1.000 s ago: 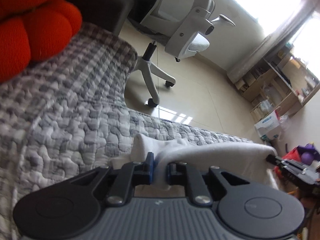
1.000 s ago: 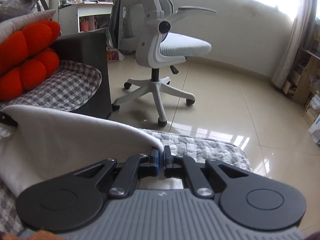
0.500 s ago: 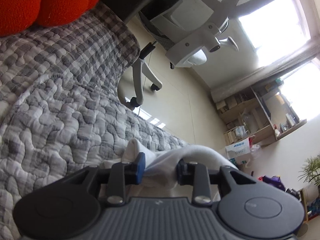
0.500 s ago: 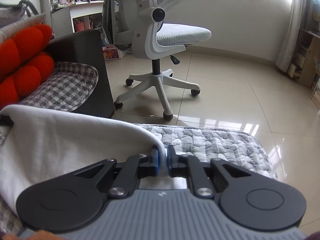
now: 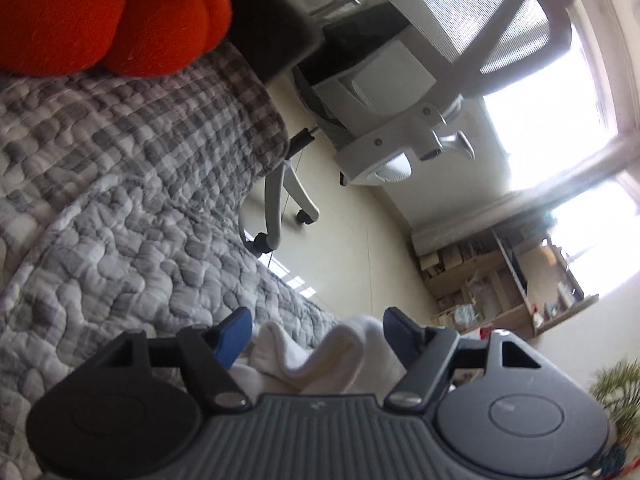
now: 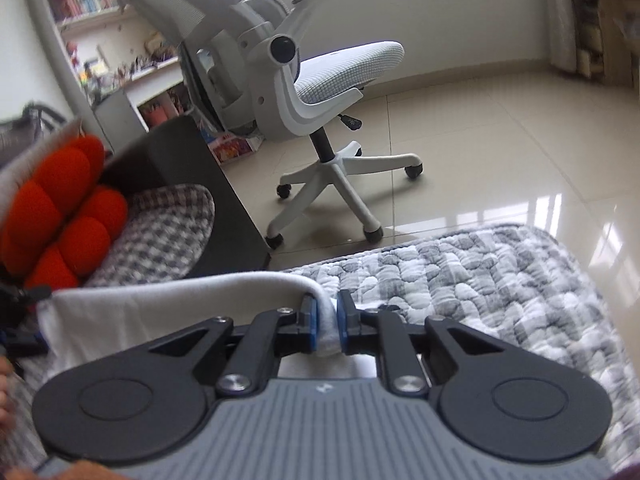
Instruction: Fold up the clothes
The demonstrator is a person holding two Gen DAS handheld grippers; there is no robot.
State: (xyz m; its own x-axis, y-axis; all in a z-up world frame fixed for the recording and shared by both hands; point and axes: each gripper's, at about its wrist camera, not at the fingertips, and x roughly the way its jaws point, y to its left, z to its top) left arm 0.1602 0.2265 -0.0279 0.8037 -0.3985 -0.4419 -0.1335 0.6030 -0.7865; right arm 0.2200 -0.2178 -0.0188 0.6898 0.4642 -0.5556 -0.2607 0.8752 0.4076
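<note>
A white garment (image 5: pixel 340 348) lies bunched on the grey quilted cover (image 5: pixel 140 248). My left gripper (image 5: pixel 318 320) is over its edge; its jaws are opening and stand wide, and the folded cloth sits loose between the blue pads (image 5: pixel 234 334). In the right wrist view the white garment (image 6: pixel 160 304) stretches left as a raised band. My right gripper (image 6: pixel 327 312) pinches its corner; its jaws are opening slightly, but the cloth still fills the narrow gap between the pads.
A red knotted cushion (image 6: pixel 60 208) rests on the sofa by a dark armrest (image 6: pixel 200 184). A white office chair (image 6: pixel 320 92) stands on the tiled floor beyond the quilt's edge (image 6: pixel 480 240). Shelves (image 5: pixel 500 280) line the far wall.
The left jaws went from pinching the cloth to wide apart, leaving the fold loose. The right jaws parted a little around the corner. Both views have rolled and shifted.
</note>
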